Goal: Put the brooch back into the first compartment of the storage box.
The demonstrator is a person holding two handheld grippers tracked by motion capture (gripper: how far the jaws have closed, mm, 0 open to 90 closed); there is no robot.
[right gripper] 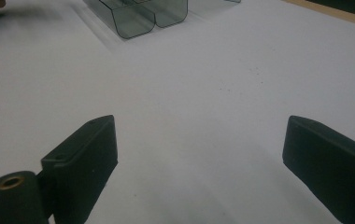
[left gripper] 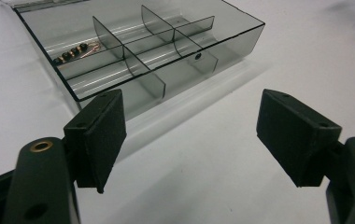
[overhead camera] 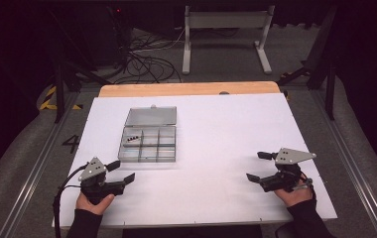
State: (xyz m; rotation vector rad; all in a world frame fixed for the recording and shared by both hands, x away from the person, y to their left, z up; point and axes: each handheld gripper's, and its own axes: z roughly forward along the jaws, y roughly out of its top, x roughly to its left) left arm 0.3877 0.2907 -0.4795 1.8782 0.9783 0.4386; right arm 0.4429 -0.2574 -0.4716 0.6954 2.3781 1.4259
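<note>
Compartment box [overhead camera: 148, 144] of smoky clear plastic lies on the left half of the white table [overhead camera: 226, 148], with its lid [overhead camera: 151, 116] folded flat back on the far side so that all the small cells face upward and are open to reach. That layout looks chosen for working from the near edge: the open tray sits just beyond the left gripper [overhead camera: 123, 171], and the hinge is kept out of the way at the back. One cell on the far left of the tray holds a short string of dark beads [left gripper: 75, 50]; the other cells look empty as far as the left gripper view shows. The left gripper rests low at the near left of the table, its jaws spread wide, aimed at the box's near corner but clear of it, gripping nothing. The right gripper [overhead camera: 254, 166] sits well apart at the near right, jaws likewise spread wide over bare tabletop, holding nothing and touching nothing; the box shows far off in the right gripper view. Both hands seem parked in a ready pose, with the left one better placed to reach the box first.
</note>
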